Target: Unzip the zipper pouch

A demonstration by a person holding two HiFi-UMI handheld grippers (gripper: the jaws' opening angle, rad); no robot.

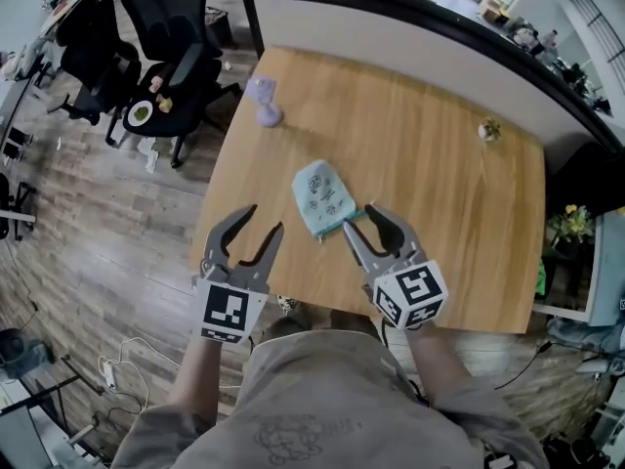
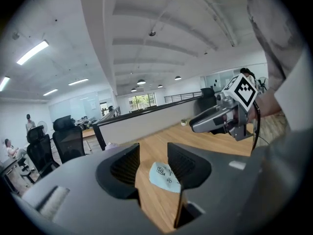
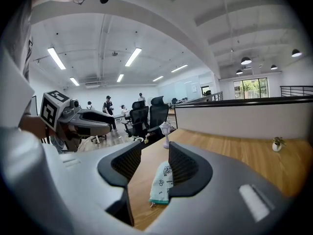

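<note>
Flat on the table (image 1: pixel 439 213), the pouch (image 1: pixel 322 199) lies ahead of and between both tongs, its near end just beside the right tongs (image 1: pixel 357 219) and farther from the left tongs (image 1: pixel 266 218), and each pair stands wide apart, holding nothing.
</note>
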